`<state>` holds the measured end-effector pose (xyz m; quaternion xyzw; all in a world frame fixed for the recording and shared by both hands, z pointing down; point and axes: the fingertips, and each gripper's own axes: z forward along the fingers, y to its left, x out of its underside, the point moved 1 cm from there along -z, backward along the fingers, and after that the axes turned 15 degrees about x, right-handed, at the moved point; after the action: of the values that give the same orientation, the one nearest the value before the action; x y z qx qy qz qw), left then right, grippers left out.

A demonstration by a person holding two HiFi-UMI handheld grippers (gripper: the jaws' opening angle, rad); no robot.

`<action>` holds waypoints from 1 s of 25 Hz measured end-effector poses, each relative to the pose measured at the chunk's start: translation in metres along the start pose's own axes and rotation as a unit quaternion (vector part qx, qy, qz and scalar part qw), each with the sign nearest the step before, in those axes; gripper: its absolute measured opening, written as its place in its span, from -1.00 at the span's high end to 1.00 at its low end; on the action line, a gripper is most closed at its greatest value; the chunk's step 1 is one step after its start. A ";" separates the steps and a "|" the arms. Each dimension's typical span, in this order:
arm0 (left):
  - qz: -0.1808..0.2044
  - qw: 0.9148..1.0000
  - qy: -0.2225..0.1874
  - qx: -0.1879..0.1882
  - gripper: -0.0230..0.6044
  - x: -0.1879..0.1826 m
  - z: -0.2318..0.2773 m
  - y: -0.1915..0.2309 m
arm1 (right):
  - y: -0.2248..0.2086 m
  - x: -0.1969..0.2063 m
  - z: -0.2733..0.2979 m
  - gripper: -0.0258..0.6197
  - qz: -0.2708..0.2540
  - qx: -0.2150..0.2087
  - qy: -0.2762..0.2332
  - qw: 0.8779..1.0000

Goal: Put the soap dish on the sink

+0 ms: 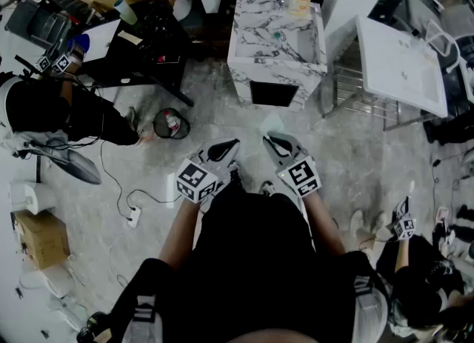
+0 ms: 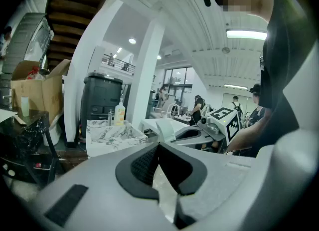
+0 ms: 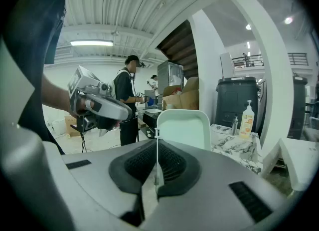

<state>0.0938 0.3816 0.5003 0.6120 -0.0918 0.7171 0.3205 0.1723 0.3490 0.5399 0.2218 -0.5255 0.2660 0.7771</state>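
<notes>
Gripping the soap dish (image 3: 183, 127) by its rim, the right tool (image 3: 156, 147) hangs well short of the marble sink (image 1: 255, 38); placing remains.

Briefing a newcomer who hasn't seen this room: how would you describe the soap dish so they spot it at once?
Find the marble-patterned sink unit; the person's two grippers are held in front of it. The soap dish sticks out of the right gripper, pinched by its rim. It is a pale, round-cornered tray; the left gripper is empty.
</notes>
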 end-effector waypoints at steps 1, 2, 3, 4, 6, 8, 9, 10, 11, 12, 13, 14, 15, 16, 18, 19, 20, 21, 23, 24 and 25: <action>-0.001 1.000 -0.003 -0.002 0.93 0.001 0.002 -0.006 | 0.001 0.004 -0.006 0.92 0.000 -0.001 0.001 1.000; -0.001 1.000 -0.006 -0.003 0.93 0.003 0.004 -0.011 | 0.002 0.008 -0.013 0.92 0.000 -0.002 0.001 1.000; -0.002 1.000 -0.008 -0.005 0.93 0.003 0.006 -0.016 | 0.003 0.011 -0.018 0.92 0.000 -0.003 0.001 1.000; -0.002 1.000 -0.010 -0.005 0.93 0.004 0.008 -0.021 | 0.004 0.014 -0.024 0.92 0.000 -0.004 0.002 1.000; -0.003 1.000 -0.014 -0.006 0.93 0.005 0.012 -0.030 | 0.005 0.020 -0.034 0.92 -0.001 -0.006 0.003 1.000; -0.003 1.000 -0.016 -0.008 0.93 0.007 0.014 -0.037 | 0.006 0.025 -0.042 0.92 -0.001 -0.009 0.005 1.000; -0.002 1.000 -0.017 -0.010 0.93 0.008 0.015 -0.040 | 0.007 0.027 -0.045 0.92 -0.002 -0.011 0.005 1.000; -0.002 1.000 -0.019 -0.011 0.93 0.009 0.015 -0.042 | 0.008 0.030 -0.047 0.92 -0.004 -0.013 0.006 1.000; -0.003 1.000 -0.020 -0.012 0.93 0.011 0.016 -0.045 | 0.009 0.032 -0.049 0.92 -0.007 -0.015 0.007 1.000; -0.003 1.000 -0.020 -0.014 0.93 0.013 0.015 -0.047 | 0.010 0.034 -0.051 0.92 -0.009 -0.017 0.008 1.000; -0.004 1.000 -0.021 -0.016 0.93 0.015 0.015 -0.049 | 0.012 0.035 -0.052 0.92 -0.011 -0.019 0.008 1.000; -0.005 1.000 -0.021 -0.018 0.93 0.016 0.014 -0.050 | 0.013 0.035 -0.054 0.92 -0.011 -0.021 0.007 1.000; -0.005 1.000 -0.021 -0.019 0.93 0.017 0.014 -0.051 | 0.015 0.034 -0.054 0.92 -0.011 -0.023 0.006 1.000; -0.005 1.000 -0.021 -0.020 0.93 0.018 0.013 -0.052 | 0.016 0.032 -0.055 0.92 -0.011 -0.025 0.004 1.000; -0.005 1.000 -0.021 -0.022 0.93 0.019 0.012 -0.053 | 0.019 0.030 -0.056 0.92 -0.010 -0.029 0.001 1.000; -0.005 1.000 -0.021 -0.023 0.93 0.020 0.012 -0.054 | 0.020 0.030 -0.056 0.92 -0.011 -0.031 0.000 0.999; -0.005 0.999 -0.022 -0.024 0.93 0.020 0.012 -0.055 | 0.021 0.030 -0.057 0.92 -0.012 -0.033 -0.001 0.999; -0.004 0.999 -0.023 -0.024 0.93 0.020 0.012 -0.056 | 0.021 0.029 -0.057 0.92 -0.014 -0.035 -0.002 0.999; -0.001 0.999 -0.024 -0.026 0.93 0.018 0.011 -0.057 | 0.022 0.027 -0.057 0.92 -0.015 -0.036 -0.006 0.999; 0.000 0.999 -0.025 -0.026 0.93 0.017 0.010 -0.057 | 0.022 0.026 -0.057 0.92 -0.015 -0.036 -0.007 0.999; 0.000 0.999 -0.026 -0.027 0.93 0.017 0.009 -0.058 | 0.023 0.026 -0.058 0.92 -0.015 -0.036 -0.006 0.999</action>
<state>0.1338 0.4275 0.5036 0.6221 -0.1190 0.6979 0.3344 0.2061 0.4068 0.5454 0.2030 -0.5362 0.2338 0.7853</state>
